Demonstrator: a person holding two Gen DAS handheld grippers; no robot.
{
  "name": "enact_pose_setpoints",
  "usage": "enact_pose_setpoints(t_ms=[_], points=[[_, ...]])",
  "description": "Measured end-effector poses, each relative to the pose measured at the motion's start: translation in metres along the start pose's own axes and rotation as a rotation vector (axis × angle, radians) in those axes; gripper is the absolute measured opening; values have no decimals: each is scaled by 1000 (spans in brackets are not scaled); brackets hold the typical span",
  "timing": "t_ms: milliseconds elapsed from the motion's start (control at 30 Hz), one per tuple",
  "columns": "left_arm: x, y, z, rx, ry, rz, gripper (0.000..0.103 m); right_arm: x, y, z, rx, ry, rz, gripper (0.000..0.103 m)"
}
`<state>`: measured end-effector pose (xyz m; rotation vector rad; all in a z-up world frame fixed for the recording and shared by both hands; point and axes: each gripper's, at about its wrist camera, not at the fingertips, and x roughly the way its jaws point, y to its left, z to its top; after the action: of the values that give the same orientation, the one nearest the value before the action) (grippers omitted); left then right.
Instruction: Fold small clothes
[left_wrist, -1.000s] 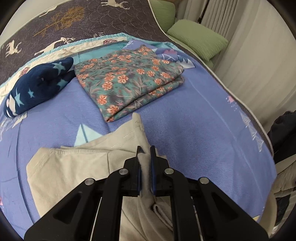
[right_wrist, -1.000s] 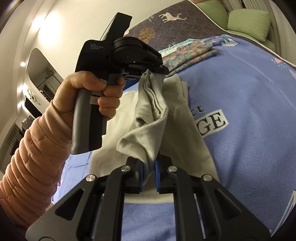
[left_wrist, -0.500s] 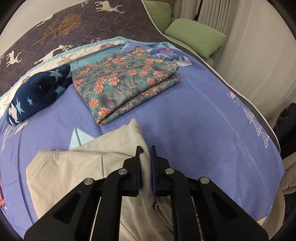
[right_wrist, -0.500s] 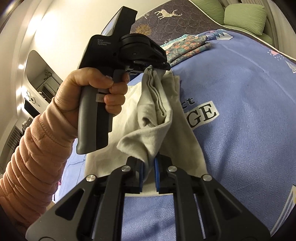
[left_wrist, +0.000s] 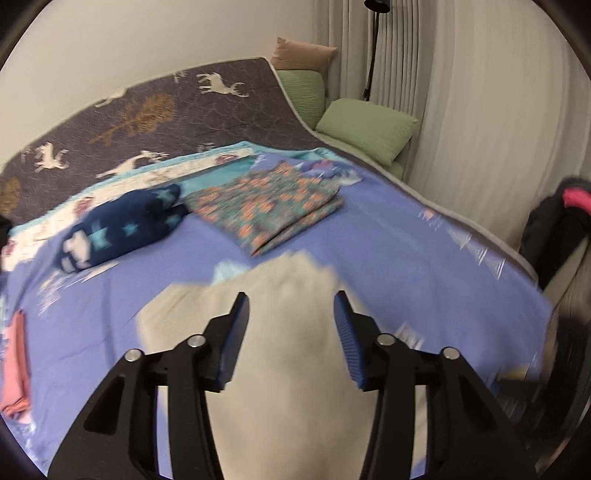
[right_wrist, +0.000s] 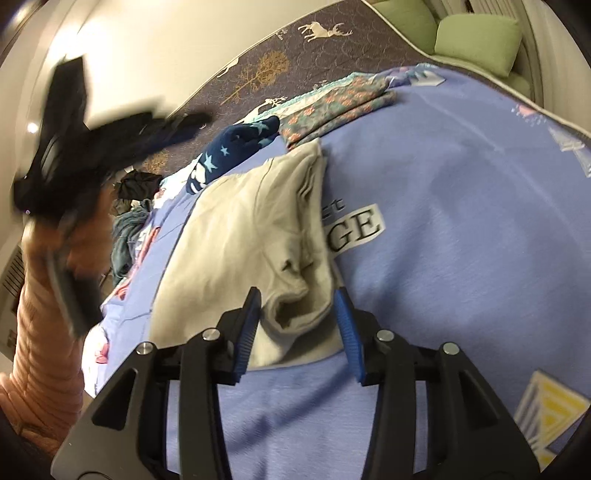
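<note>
Pale walls and long curtains close off a bedroom where a bed (left_wrist: 388, 236) carries the work, spread with a blue-violet printed blanket over a dark quilt with white deer. Green pillows (left_wrist: 365, 129) sit by the curtains at the far corner. Near the far edge of the blanket lie a folded floral garment (left_wrist: 269, 210) and, just beside it, a rolled navy star-print piece (left_wrist: 122, 229).

Nearer, the beige garment (right_wrist: 243, 236) lies on the blanket, partly folded, its doubled edge bunched toward the right tongs (right_wrist: 299, 325). Both tongs are opening: the right ones stand spread either side of that bunched corner, pads off the cloth, and the left tongs (left_wrist: 291, 332) hang spread above the same garment, blurred, pinching nothing.

By its looks the cloth is light, soft jersey that sags and creases wherever it is unsupported, and it should not slip much on the woven blanket. Corners, hems or the thick folded edge look the surest places to pinch; a grip mid-panel would probably gather only one layer.
</note>
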<state>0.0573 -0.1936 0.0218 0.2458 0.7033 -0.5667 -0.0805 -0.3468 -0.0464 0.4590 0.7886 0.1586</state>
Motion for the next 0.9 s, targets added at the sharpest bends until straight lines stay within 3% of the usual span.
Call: enact_pose_setpoints(t_ms=[100,200,267,300,333,400,467,500,600,667,733,800,900], points=[[-28,13,-46,4,9,61,53,-6,6,4,-65,-22,-32,43],[-45,27,-88,-24,47,104,54,-8,19,5,-157,-15,-25,36],[-49,35,-112,-70,86,108,55,0,26,5,-209,20,-29,30],[-50,39,-120,-95,100,100,55,5,28,4,-226,38,-56,19],[-49,43,-131,-126,116,96,55,12,27,4,-234,62,-97,7],[-43,48,-149,-167,155,110,55,22,15,0,-207,109,-135,6],[-32,49,-167,-148,212,171,55,25,-1,-6,-154,138,-103,6],[-32,48,-173,-130,197,193,56,25,-4,-8,-141,139,-92,6],[-43,50,-172,-128,190,178,56,19,4,-8,-176,120,-120,6],[-53,52,-163,-147,140,150,55,12,10,-1,-180,100,-123,12],[-59,51,-153,-175,92,99,50,1,13,7,-187,46,-121,13],[-61,49,-143,-200,51,39,31,-7,21,17,-201,-3,-98,13],[-47,42,-132,-217,49,-18,17,-1,37,31,-228,-19,-8,13]])
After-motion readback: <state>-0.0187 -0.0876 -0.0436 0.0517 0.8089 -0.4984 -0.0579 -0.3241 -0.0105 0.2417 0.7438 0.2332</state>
